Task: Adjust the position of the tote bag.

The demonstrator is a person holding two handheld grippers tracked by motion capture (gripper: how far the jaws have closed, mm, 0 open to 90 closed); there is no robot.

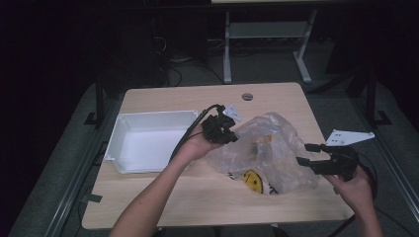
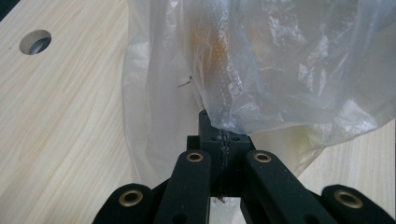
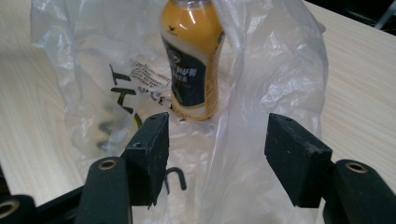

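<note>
- High view is showing the clear plastic bag (image 1: 269, 153) lying right of centre on the table (image 1: 197, 197), with the left gripper (image 1: 221, 129) at its upper left edge and the right gripper (image 1: 310, 154) just off its right side.
- Left gripper view is showing the jaws clamped together on a pinch of the bag's film (image 2: 224, 122), so that hold is serving as the anchor; it should be staying firm and lifting slightly to keep the mouth taut.
- Right gripper view is showing the jaws standing apart, with a loose fold of the bag (image 3: 233, 154) between them but the pads not pressing on it.
- The orange bottle (image 3: 192, 60) is sitting inside the bag, at the upper middle of that frame.
- Judging from this, the right gripper is lining up a second hold on the film; closing on one layer only, well clear of the bottle, would be opening the bag wider.
- Pulling gently is mattering here, since thin film can be tearing or slipping.
- The white bin (image 1: 148, 140) is waiting at centre left.
</note>
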